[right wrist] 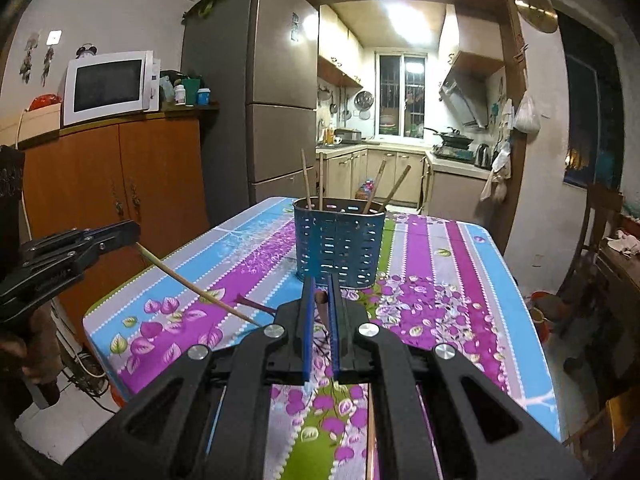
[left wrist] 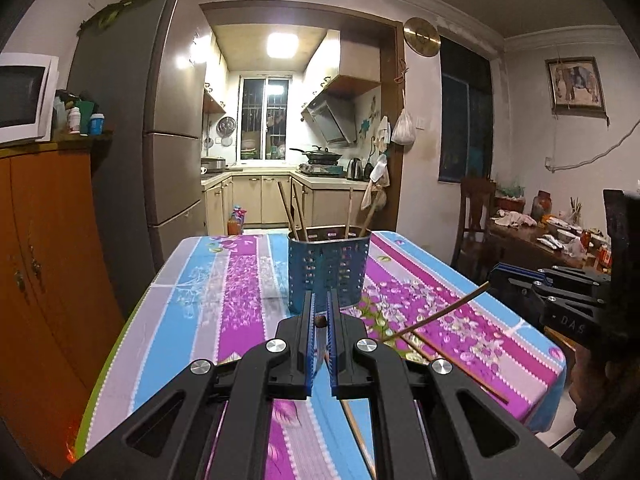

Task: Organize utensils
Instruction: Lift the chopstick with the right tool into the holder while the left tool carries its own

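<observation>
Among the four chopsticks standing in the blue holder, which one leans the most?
The rightmost chopstick: it tilts far right, while the left pair in the holder stands nearly upright.

Six chopsticks [right wrist: 306,178], one holder [right wrist: 339,242]

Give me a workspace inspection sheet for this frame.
Surface: floral tablecloth covers the table, lying flat.
Job's things: blue holder upright, holding four chopsticks; loose chopstick lying on the cloth.
Clutter: nothing seen.
Grippers: left gripper shut on left chopstick; right gripper shut on right chopstick.
Cables: white cord along the far wall.
Surroundings: fridge, microwave, crowded side table.
</observation>
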A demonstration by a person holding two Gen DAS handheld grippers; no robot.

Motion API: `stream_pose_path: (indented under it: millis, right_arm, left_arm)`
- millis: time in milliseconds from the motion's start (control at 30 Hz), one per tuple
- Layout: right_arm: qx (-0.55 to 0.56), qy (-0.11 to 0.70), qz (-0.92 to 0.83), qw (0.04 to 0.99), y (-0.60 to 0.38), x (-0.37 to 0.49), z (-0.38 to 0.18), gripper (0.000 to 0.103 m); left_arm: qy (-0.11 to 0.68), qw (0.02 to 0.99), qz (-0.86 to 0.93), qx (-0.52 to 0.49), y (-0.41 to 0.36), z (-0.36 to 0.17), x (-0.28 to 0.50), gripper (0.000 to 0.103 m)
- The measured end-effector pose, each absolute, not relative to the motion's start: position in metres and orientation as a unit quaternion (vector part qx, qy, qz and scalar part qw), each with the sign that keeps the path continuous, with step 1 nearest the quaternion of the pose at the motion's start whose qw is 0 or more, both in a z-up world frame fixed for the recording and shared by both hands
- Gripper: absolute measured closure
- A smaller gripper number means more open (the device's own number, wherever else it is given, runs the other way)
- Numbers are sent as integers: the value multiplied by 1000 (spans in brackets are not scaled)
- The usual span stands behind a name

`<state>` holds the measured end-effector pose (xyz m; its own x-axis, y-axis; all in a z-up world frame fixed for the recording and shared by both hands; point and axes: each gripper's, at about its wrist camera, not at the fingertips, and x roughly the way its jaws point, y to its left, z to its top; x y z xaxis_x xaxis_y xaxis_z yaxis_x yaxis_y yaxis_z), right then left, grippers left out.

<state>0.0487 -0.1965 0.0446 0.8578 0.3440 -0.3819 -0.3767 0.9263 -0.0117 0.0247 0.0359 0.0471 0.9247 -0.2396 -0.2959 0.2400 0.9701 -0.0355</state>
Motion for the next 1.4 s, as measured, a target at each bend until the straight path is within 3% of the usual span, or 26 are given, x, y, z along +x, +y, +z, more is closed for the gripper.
stream_pose_path:
  millis: [600, 1200, 1400]
  right_arm:
    - [-33, 238, 208, 948, -182, 111, 86, 98]
    - [-9, 254, 206, 945, -188, 123, 114, 98]
    - [-3, 242, 205, 948, -195, 127, 139, 98]
  left_arm:
    - [172, 972, -158, -21, 40, 88, 109, 96]
    - [153, 974, -165, -9, 20, 106, 119, 96]
    - [125, 978, -164, -8, 15, 139, 125, 96]
